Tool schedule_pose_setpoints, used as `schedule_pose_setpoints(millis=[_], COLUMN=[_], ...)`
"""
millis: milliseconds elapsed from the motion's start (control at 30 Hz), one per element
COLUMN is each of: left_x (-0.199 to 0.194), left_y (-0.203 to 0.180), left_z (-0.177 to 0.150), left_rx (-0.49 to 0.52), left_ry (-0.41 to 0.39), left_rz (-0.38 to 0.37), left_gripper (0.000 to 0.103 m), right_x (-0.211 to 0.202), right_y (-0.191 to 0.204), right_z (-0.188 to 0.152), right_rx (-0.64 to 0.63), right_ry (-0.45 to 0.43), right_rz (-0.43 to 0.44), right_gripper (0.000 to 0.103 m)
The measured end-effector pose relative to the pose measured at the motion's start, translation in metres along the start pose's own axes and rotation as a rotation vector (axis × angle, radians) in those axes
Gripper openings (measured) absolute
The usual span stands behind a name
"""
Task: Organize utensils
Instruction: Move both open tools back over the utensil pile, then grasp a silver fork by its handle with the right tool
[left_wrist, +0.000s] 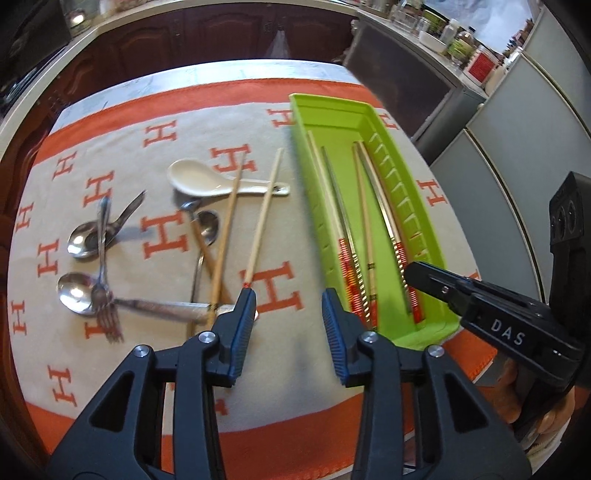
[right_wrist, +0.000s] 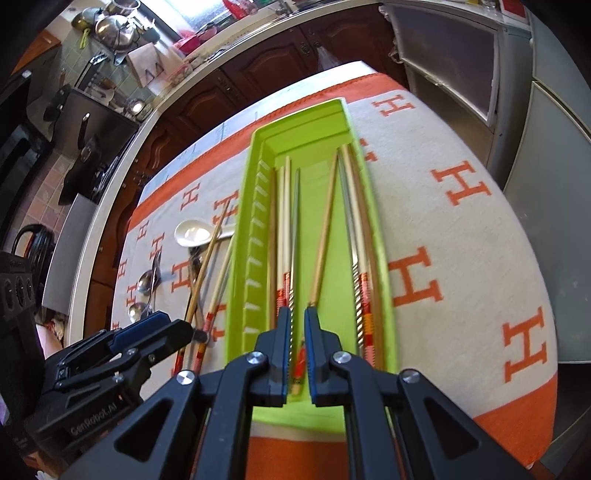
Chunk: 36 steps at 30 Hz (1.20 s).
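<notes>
Left wrist view
My left jaws (left_wrist: 289, 301): parted, nothing between them, over bare cloth (left_wrist: 177, 373) on the table.
Green tray (left_wrist: 439, 254): just right of them, several chopsticks lying lengthwise inside.
Loose pieces: white spoon (left_wrist: 201, 181), two chopsticks (left_wrist: 263, 218) crossing its handle, metal spoons (left_wrist: 75, 295) and a fork (left_wrist: 105, 302) farther left.
My right jaws (left_wrist: 415, 275): over the tray's near end.

Right wrist view
My right jaws (right_wrist: 296, 319): nearly clenched above the tray's (right_wrist: 386, 295) near end; whether they pinch a chopstick (right_wrist: 325, 236), I cannot tell.
My left jaws (right_wrist: 184, 330): left of the tray.
</notes>
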<state>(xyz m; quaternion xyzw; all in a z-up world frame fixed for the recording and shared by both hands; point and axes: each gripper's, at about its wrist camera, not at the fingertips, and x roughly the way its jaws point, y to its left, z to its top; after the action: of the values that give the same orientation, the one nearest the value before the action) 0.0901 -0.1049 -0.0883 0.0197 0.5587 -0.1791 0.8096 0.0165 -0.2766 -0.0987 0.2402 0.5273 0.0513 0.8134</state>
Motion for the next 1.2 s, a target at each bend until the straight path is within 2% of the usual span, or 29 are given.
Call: schedule_pose_setpoints(millis=[367, 800, 967, 1200], left_x=[-0.024, -0.042, -0.042, -0.039], left_y=[0.058, 0.155, 0.189, 0.21], left_z=[-0.037, -0.083, -0.094, -0.093], left_rx=[-0.072, -0.249, -0.324, -0.362], left_ry=[-0.028, -0.041, -0.037, -0.051], left_rz=[0.076, 0.135, 0.132, 0.112], left_gripper=[0.034, 0.034, 0.034, 0.034], right_x=[0.007, 0.032, 0.043, 0.069], right_y=[0.05, 0.117, 0.138, 0.171], right_z=[-0.017, -0.023, -0.02, -0.007], right_rx=[-0.109, -0.23, -0.251, -0.267], right_ry=[0.036, 0.105, 0.122, 0.169], right_rz=[0.021, 0.056, 0.086, 0.172], right_gripper=[0.007, 0.007, 0.017, 0.017])
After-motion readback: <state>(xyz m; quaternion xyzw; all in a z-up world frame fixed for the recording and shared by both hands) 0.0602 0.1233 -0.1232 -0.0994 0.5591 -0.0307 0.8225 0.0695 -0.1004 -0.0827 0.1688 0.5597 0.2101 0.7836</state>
